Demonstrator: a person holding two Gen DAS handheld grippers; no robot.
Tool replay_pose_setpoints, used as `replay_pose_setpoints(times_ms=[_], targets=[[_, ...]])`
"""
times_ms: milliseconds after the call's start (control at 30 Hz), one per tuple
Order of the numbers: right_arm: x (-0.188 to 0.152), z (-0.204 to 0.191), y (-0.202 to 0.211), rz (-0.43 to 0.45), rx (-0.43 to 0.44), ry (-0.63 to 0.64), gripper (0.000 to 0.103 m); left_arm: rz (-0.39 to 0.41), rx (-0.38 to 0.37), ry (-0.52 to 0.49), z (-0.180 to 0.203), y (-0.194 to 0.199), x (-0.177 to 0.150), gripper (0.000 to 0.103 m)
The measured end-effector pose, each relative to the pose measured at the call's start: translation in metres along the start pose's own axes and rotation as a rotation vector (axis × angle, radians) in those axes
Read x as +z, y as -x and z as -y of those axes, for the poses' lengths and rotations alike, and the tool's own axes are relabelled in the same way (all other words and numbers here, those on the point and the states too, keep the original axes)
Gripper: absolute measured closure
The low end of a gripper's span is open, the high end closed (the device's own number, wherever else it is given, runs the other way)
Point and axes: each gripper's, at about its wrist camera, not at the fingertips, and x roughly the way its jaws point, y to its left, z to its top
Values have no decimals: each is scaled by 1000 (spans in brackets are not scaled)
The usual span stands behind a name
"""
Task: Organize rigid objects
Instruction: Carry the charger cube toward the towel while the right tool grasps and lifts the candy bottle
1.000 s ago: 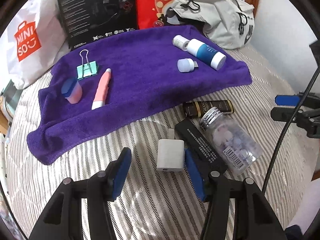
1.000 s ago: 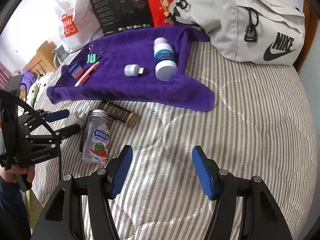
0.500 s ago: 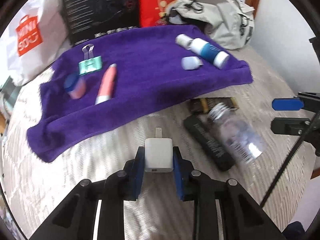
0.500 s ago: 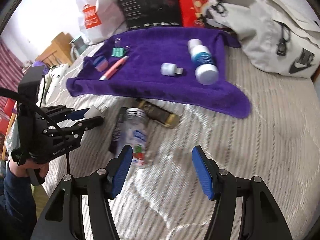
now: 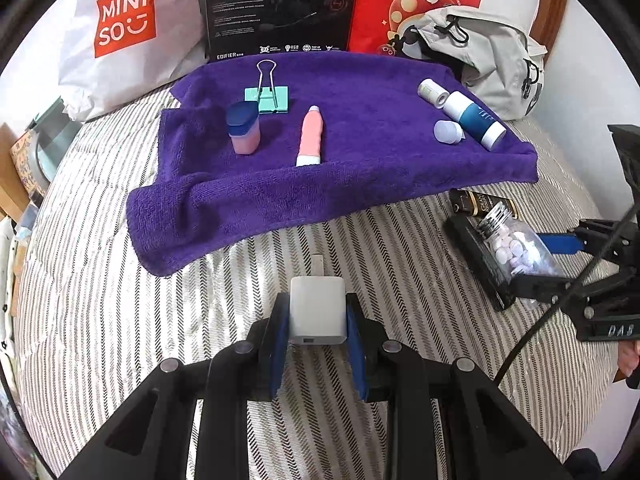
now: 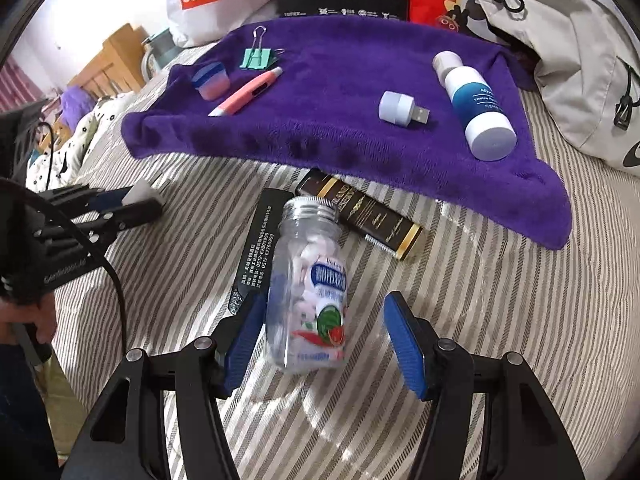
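Your left gripper (image 5: 318, 316) clamps the charger (image 5: 317, 310); carry it to the towel (image 5: 360, 184). Your right gripper (image 6: 324, 340), jaws apart, straddles the bottle (image 6: 308, 296); close it.

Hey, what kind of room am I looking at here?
Most likely a bedroom. The things lie on a striped quilted bed cover, a grey backpack and a shopping bag lean at its far edge, and wooden furniture stands behind.

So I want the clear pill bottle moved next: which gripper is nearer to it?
Right. The right gripper is open with the pill bottle between its fingers. The left gripper, shut on the white charger, sits off to the bottle's side.
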Motion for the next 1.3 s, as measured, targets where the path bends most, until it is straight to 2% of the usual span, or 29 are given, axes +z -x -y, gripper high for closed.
replay_pose_setpoints(times_ms=[133, 167, 200, 233, 333, 433, 533, 600, 733, 900, 1033, 1167, 1300], targets=[[0, -4, -1, 24, 5, 42, 47, 3, 2, 0, 1, -1, 0, 78], [-2, -3, 0, 24, 5, 46, 57, 6, 3, -2, 1, -1, 0, 78], [-3, -2, 0, 23, -12, 52, 62, 6, 4, -3, 1, -1, 0, 78], [-5, 0, 2, 27, -28, 54, 62, 7, 4, -3, 1, -1, 0, 78], [-13, 20, 9, 18, -3, 0, 62, 11, -7, 7, 0, 0, -1, 78], [-25, 33, 15, -6, -69, -10, 62, 10, -12, 11, -2, 1, -1, 78], [-36, 48, 21, -3, -52, -50, 62, 9, 1, 3, 1, 0, 0, 78], [-36, 48, 21, 1, -58, -50, 61, 11, 11, 1, 3, 0, 1, 78], [-34, 36, 17, 8, -124, 18, 58, 13, 38, -15, 7, -3, 2, 78], [-36, 36, 18, 22, -128, 33, 59, 31, 55, -22, 10, -3, 2, 78], [-36, 39, 20, 28, -108, 23, 61, 26, 39, -12, 8, -3, 3, 78], [-38, 53, 26, 25, -3, -40, 62, 40, 3, 37, -1, 3, 2, 78], [-42, 56, 33, 37, 22, -50, 62, 54, -25, 70, -8, 12, 2, 78]])
